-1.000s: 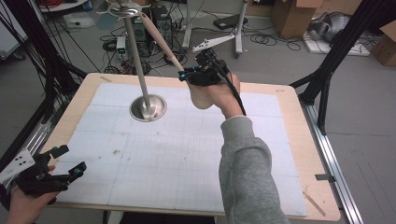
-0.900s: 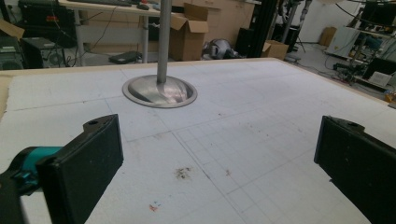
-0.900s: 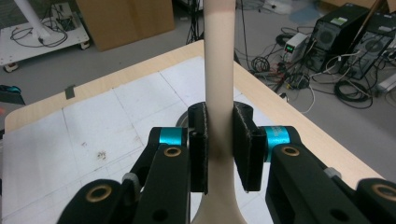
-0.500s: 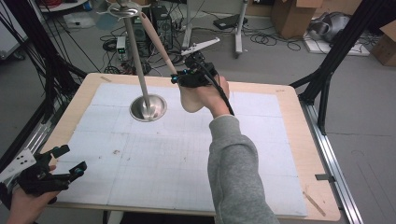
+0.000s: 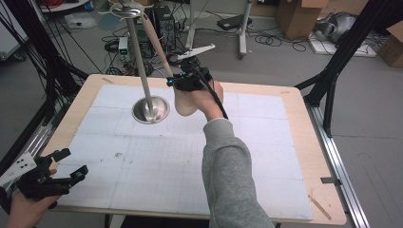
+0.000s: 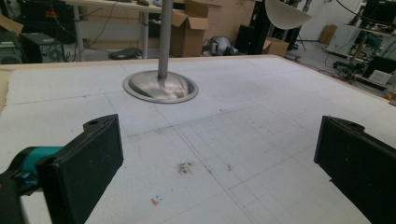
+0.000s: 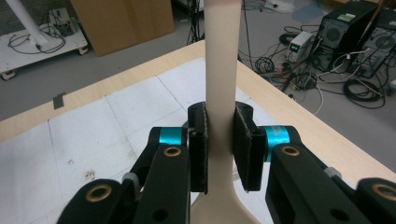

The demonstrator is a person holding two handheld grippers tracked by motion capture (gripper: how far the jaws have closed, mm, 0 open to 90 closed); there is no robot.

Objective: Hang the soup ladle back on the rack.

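A beige long-handled scoop [image 5: 157, 42] is held above the far middle of the table, and my right gripper [image 5: 183, 81] is shut on its handle. Its wide end [image 5: 186, 102] hangs below the hand, while the handle slants up and left toward the top of a metal stand [image 5: 138, 52]. In the right gripper view the pads [image 7: 198, 144] press on both sides of the handle [image 7: 223, 60]. Low over the near left corner my left gripper [image 5: 72, 164] is open with nothing in it. The left gripper view has its jaws wide apart over the white mat [image 6: 243, 135], with the stand's base [image 6: 159, 87] beyond.
The stand's round steel base [image 5: 151, 110] sits on the white gridded mat [image 5: 266, 156] left of the right hand. A wooden stick [image 5: 319, 207] lies at the near right corner. Black frame posts [image 5: 332, 80] flank the table, and cables and boxes lie on the floor behind.
The right hand has carried the scoop left and a little down, closer to the stand's pole. The left gripper has stayed where it was.
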